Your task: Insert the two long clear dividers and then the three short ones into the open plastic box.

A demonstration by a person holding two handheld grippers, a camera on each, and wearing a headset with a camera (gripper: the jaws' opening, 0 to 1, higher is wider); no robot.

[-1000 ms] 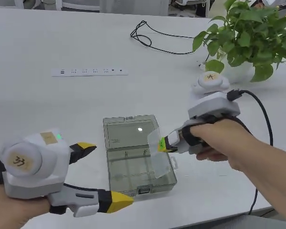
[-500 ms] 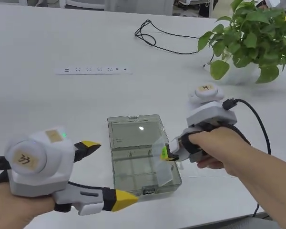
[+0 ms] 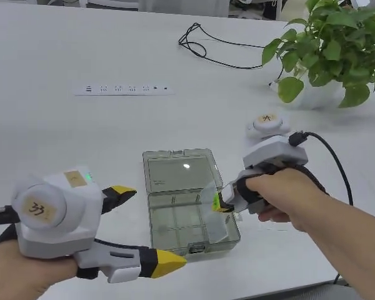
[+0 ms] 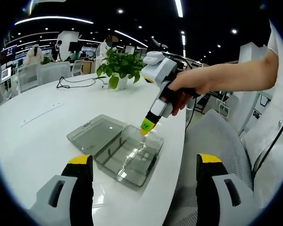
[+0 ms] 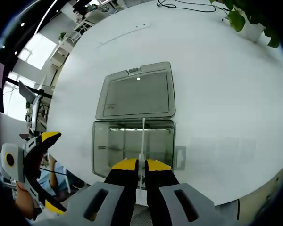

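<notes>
- Right gripper point(image 3: 218, 204) was clamped on a clear divider point(image 3: 217, 224), which stood on edge in the tray of the open plastic box point(image 3: 175, 219); seating could not be confirmed.
- Left gripper point(image 3: 151, 228) was spread wide and empty, just left of the box.

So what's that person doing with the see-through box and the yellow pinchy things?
A person is fitting a clear divider into the open plastic box on the white table. The right gripper is shut on the divider and holds it down over the box's tray. The left gripper hovers open and empty beside the box.
</notes>
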